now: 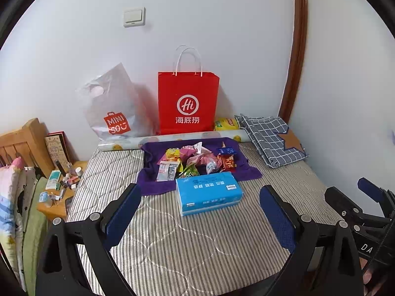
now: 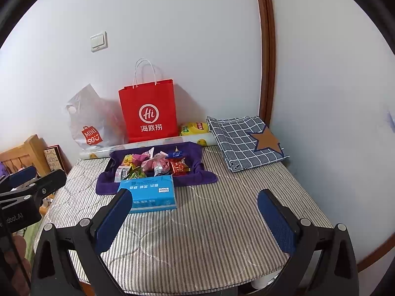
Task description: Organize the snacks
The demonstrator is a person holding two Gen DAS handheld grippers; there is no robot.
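Now both grippers hang wide apart and empty over the striped bed (image 1: 197, 241): the left gripper (image 1: 200, 212) low and central, the right gripper (image 2: 195, 219) beside it. Just ahead sits a blue tissue pack (image 1: 209, 193), touching the purple cloth (image 1: 153, 185). The snacks (image 1: 195, 160) lie heaped on that cloth in crinkly, mixed wrappers, near a red paper bag (image 1: 188, 103). Gathered, yes; sorted or waiting to be sorted, this view cannot settle.

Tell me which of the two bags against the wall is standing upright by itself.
The red paper bag with white rope handles stands upright. The translucent plastic Miniso bag to its left slumps tilted against the wall.
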